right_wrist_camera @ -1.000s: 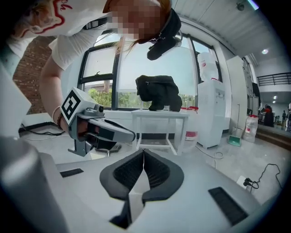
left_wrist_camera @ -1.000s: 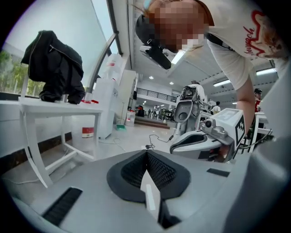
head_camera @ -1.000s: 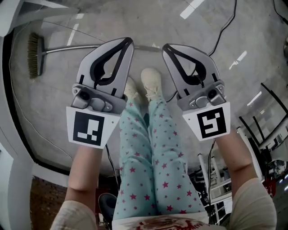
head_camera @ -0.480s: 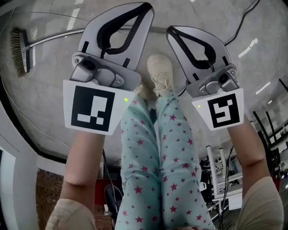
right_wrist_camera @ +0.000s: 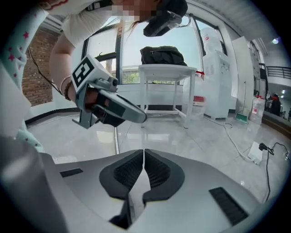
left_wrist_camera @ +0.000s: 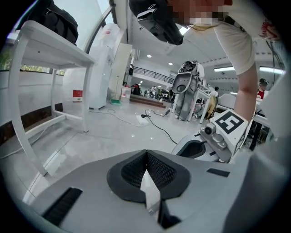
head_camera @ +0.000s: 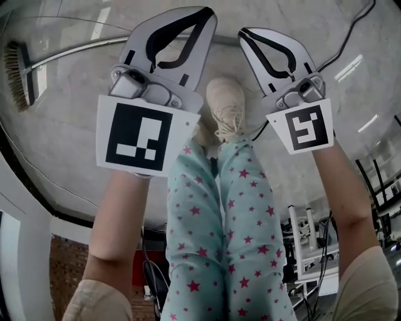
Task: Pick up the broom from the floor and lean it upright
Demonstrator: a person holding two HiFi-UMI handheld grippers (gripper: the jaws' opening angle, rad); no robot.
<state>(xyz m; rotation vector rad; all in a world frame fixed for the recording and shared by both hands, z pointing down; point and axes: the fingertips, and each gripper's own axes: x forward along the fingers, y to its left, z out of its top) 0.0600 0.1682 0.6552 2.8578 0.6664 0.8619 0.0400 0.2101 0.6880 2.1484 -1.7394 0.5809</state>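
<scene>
Broom: we see a brownish bristle head on a thin pale-grey handle.
Location: flat on the grey floor, upper left of the head view; the handle runs right and disappears behind the left gripper.
Count: we get one broom, two grippers (one per hand).
Left fingers: pressed together, nothing between.
Right gripper fingers: also together, empty.

broom: flat on floor, upper left | left tongs: jaws together | right tongs: jaws together
</scene>
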